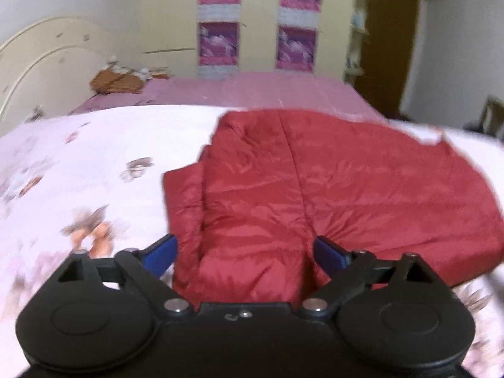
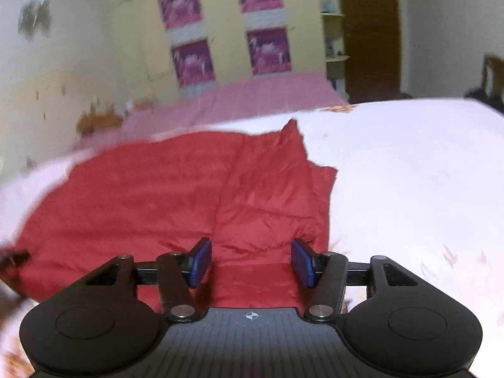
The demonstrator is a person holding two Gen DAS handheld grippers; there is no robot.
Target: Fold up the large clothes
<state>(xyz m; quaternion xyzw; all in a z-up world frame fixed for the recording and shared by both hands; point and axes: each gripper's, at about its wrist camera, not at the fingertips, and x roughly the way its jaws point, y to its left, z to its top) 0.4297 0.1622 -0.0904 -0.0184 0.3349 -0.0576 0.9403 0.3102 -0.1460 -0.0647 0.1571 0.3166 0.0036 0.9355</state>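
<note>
The left gripper has its blue pads spread wide, pressing on nothing; between and beyond them lies the near left edge of a red quilted jacket, a folded sleeve-like layer running straight up from the gap. The right gripper also stands with jaws apart, though less widely — its blue pads frame the jacket's near right portion, and no cloth is pinched.

The jacket lies flat and partly folded on a white floral bedcover; in the left view it stretches away to the right, in the right view to the left, so both grippers sit at its near edge. Behind the cover shows a pink sheet, then a cream wardrobe with purple panels — both views are blurred.
</note>
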